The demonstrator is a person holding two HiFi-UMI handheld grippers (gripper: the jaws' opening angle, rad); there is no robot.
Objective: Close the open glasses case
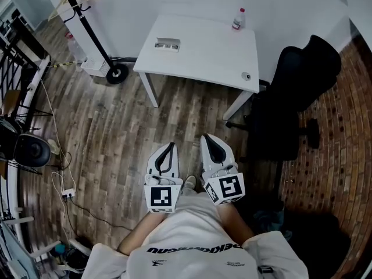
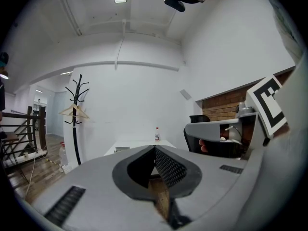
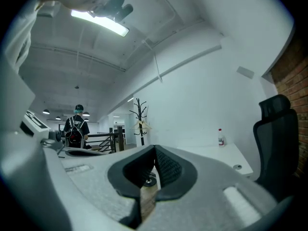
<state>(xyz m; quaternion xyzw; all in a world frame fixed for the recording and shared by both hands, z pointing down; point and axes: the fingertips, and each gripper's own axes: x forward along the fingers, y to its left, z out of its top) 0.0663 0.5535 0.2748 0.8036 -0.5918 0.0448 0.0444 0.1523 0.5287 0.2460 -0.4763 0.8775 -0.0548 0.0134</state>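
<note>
Left claw (image 1: 170, 146) and right claw (image 1: 208, 138): 2 items, each closed tip to tip on nothing, held side by side above the floor. Glasses case (image 1: 167, 43): on white worktop (image 1: 203, 54), well apart from both. Bottle (image 1: 237, 18): worktop's far edge.

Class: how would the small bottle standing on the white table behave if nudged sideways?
The bottle stands tall and narrow, so it probably tips easily. It looks round, so once down it may roll off the table edge nearby.
</note>
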